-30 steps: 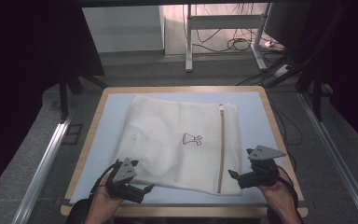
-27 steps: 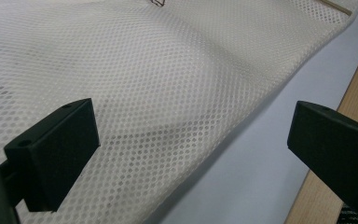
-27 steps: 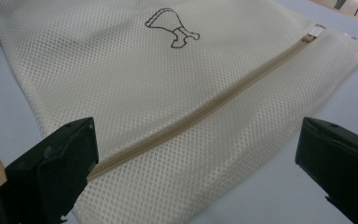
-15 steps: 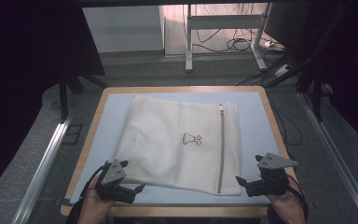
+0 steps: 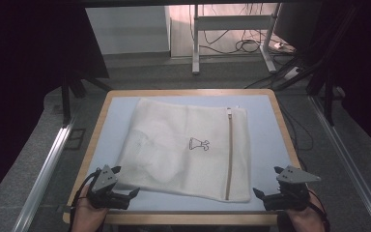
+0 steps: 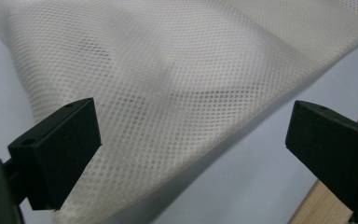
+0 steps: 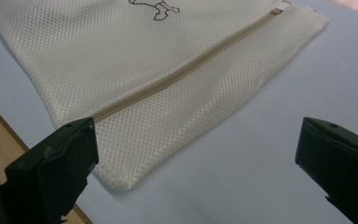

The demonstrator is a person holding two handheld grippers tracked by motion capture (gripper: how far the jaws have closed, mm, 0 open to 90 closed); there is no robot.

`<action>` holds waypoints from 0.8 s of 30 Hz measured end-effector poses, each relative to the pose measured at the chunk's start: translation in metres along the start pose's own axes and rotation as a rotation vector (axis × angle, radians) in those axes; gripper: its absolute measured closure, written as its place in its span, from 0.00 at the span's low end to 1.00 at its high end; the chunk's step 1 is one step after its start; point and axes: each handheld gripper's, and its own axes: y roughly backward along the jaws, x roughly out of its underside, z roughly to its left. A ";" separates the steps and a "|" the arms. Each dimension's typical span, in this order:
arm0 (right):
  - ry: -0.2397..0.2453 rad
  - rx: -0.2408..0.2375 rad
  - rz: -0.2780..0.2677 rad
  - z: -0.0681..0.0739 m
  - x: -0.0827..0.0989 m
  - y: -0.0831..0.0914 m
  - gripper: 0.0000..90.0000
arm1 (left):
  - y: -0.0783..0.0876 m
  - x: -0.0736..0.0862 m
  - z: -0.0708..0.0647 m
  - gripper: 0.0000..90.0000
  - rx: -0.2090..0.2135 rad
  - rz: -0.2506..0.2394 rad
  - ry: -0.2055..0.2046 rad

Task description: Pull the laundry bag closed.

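- Here the white mesh laundry bag [image 5: 186,147] lies flat on the pale blue surface [image 5: 265,130], roughly at its middle, with its far edge near the surface's far side and its near edge close to the wooden rim [image 5: 183,218].
- A tan zipper [image 5: 229,154] runs from the bag's far edge toward its near edge, along the right part of the bag, and a small dark printed figure [image 5: 199,144] sits just left of it (the print is too small to read).
- The bag's left part shows soft folds and a faint shadow beneath the mesh.
- The left tool [image 5: 125,186] rests at the bag's near left corner; in the left gripper view its jaws stand wide apart with mesh [image 6: 168,93] lying between them, gripping nothing.
- The right tool [image 5: 265,195] sits on the surface just beyond the bag's near right corner, apart from it; the right gripper view shows its jaws spread wide, released, with the corner and the zipper's end nearer its left jaw.
- Each tool is held by a hand coming in at the near edge.
- Beyond the surface lie a grey floor, table legs and loose cables [image 5: 241,46].
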 end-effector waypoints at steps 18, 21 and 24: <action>-0.057 0.032 0.033 -0.004 0.025 0.012 0.00 | 0.012 0.022 0.019 0.03 -0.011 -0.014 0.078; -0.066 0.036 0.046 -0.004 0.028 0.011 0.00 | 0.012 0.024 0.020 0.03 -0.013 -0.003 0.083; -0.076 0.039 0.055 -0.005 0.030 0.011 0.00 | 0.012 0.026 0.021 0.02 -0.011 -0.002 0.090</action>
